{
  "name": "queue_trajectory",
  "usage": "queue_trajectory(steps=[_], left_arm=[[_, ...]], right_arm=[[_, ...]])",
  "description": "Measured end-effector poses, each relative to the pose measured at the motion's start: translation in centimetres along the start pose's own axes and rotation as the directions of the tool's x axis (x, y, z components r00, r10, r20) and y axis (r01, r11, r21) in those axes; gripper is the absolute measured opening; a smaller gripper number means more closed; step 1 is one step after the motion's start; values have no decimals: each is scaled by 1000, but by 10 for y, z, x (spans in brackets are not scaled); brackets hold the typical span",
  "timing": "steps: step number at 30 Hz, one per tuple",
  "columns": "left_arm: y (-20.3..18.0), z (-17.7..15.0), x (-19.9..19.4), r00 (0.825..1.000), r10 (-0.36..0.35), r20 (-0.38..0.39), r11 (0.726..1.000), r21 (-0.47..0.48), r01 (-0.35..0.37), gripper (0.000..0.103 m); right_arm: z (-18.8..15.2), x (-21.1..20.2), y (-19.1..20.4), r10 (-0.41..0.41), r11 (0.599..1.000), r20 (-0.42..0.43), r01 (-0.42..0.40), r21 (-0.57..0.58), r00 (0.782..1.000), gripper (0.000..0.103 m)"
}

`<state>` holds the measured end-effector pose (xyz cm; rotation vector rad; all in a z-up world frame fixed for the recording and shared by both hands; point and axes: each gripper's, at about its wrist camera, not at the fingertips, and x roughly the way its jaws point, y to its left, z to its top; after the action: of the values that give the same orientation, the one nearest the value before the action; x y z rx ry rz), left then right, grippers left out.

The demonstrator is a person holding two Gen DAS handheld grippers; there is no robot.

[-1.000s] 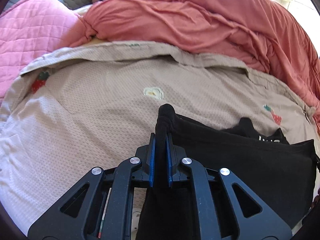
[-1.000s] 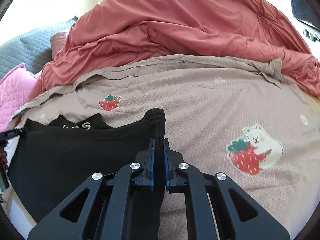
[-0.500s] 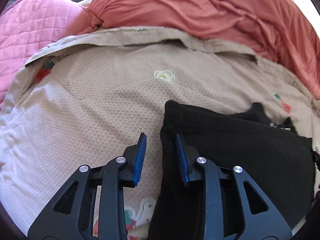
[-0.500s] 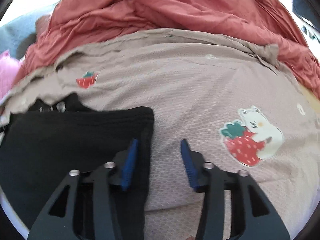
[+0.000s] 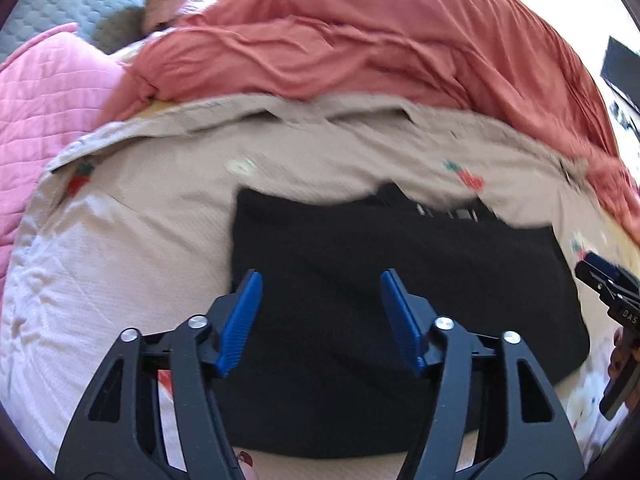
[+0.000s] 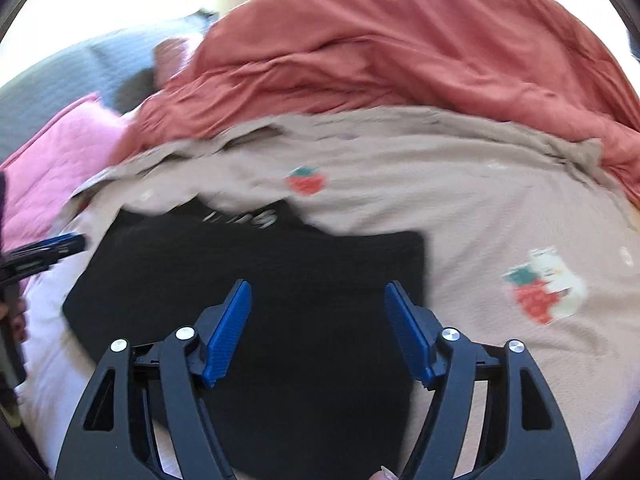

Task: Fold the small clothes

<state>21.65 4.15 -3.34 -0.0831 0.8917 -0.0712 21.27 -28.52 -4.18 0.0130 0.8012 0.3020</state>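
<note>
Home bedroom | bed point(image 5: 120, 280) spread with beige strawberry-print cover | rumpled coral duvet point(image 5: 360, 48) heaped at 12 o'clock | pink quilted pillow point(image 5: 52, 92) at 10 o'clock | grey quilted padding point(image 5: 64, 4) behind at 11 o'clock

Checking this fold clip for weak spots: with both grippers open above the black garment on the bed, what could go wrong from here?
1. The black garment lies on a soft, wrinkled beige blanket; a low pinch by the left gripper or right gripper may catch blanket too.
2. A printed layer sticks out past the top edge, so the fold may be uneven.
3. Both views are motion-blurred, so judging the edges is difficult.
</note>
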Motion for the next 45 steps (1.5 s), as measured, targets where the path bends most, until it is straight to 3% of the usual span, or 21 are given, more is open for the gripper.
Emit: queue_trajectory(steps=[2, 4, 7, 10, 22, 28, 31, 36, 40, 45], left_arm=[[-5, -12, 11, 999, -6, -48, 1000, 13, 6, 61], [-7, -25, 25, 995, 18, -100, 1000, 25, -16, 66], [7, -39, 40, 990, 20, -140, 1000, -14, -22, 78], [22, -43, 44, 989, -31, -148, 997, -78, 19, 80], [14, -47, 21, 993, -25, -118, 1000, -19, 23, 79], [-1, -46, -8, 995, -42, -96, 999, 22, 44, 81], [-3, -51, -15, 994, -39, -103, 998, 42, 43, 83], [5, -71, -8, 991, -10, -134, 998, 66, 19, 84], [14, -82, 4, 988, -10, -151, 998, 56, 19, 85], [15, -83, 5, 987, -10, -158, 998, 61, 20, 86]], right_arm=[[-8, 4, 15, 7, 999, -31, -8, -40, 1000, 79], [-15, 11, 24, 2, 997, -68, -8, -75, 998, 79], [-26, 30, 20, -101, 991, -179, 83, -104, 979, 81], [-33, 40, -6, -35, 997, -242, 51, 61, 970, 90], [-33, 17, 6, -82, 996, -145, 87, 32, 986, 93], [-30, -9, 36, -22, 1000, -81, 23, 4, 996, 93], [-36, -11, 54, 14, 999, -97, -17, -29, 995, 93], [-48, 3, 71, 7, 998, -147, -16, -59, 989, 93], [-63, 25, 69, -50, 999, -237, 44, -29, 970, 93], [-70, 27, 74, -85, 996, -222, 76, -49, 971, 93]])
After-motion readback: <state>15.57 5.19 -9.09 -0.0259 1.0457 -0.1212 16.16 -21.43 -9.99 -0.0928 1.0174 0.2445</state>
